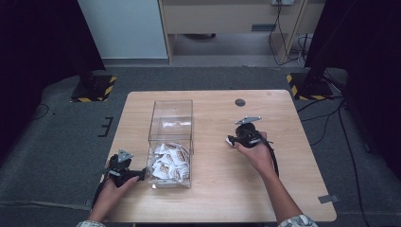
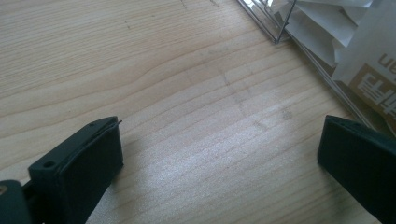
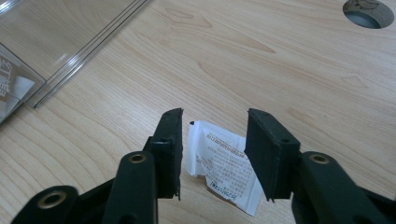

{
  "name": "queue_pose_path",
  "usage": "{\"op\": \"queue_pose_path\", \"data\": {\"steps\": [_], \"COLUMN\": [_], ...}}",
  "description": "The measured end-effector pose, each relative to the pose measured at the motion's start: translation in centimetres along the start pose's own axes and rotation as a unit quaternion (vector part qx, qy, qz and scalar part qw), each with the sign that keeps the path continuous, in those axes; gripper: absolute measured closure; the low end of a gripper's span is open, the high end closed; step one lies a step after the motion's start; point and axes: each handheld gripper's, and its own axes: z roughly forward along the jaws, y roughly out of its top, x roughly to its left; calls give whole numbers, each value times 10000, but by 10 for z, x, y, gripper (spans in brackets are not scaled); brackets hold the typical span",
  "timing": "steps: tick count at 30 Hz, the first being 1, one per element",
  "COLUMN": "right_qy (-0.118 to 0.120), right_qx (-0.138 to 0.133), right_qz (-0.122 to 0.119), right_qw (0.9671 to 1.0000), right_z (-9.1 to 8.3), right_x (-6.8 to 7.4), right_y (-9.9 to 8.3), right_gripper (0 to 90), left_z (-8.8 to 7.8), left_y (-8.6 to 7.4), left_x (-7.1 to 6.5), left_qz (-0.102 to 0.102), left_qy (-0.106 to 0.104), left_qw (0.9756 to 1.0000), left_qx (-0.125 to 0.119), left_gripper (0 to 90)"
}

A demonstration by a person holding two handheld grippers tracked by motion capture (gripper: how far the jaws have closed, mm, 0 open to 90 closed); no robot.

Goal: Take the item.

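The white sachet [image 3: 220,163] lies flat on the table [image 1: 217,194] between the right gripper's [image 3: 214,133] parted jaws, whose pads stand clear of it. It looks light, thin and limp, so I judge a pinch across its crimped edge would hold best. At about nine o'clock from it stands the clear box [image 1: 171,142] of sachets; beside that, the left gripper [image 2: 219,144] gapes wide over bare wood.

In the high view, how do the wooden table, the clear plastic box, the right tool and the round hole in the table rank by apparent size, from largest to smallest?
1. Wooden table, by far the largest.
2. Clear plastic box, which holds white packets.
3. Right tool, though it sits raised in the hand, nearer the camera, which may enlarge it a little.
4. Round hole, the smallest.
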Motion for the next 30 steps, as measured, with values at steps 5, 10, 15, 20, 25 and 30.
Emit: {"op": "queue_pose_path", "data": {"steps": [5, 10, 15, 20, 25, 30], "right_qy": [-49, -91, -77, 87, 254, 197], "right_qx": [-31, -81, -186, -212, -256, -289], "right_qz": [75, 179, 267, 163, 96, 28], "right_qw": [10000, 9998, 9994, 9996, 9993, 9994], "right_z": [-3, -5, -11, -19, -32, -43], "right_x": [-1, -3, -4, -1, 5, 7], "right_y": [1, 2, 5, 4, -6, -20], "right_gripper": [451, 323, 221, 112, 84, 91], "left_z": [0, 0, 0, 0, 0, 0], "left_y": [0, 0, 0, 0, 0, 0], "left_x": [0, 0, 0, 0, 0, 0], "left_qz": [9, 9, 7, 8, 8, 3], "left_qy": [1, 1, 2, 2, 2, 9], "left_qw": [10000, 10000, 10000, 10000, 10000, 10000], "left_qx": [1, 0, 0, 0, 1, 0], "left_gripper": [0, 0, 0, 0, 0, 0]}}
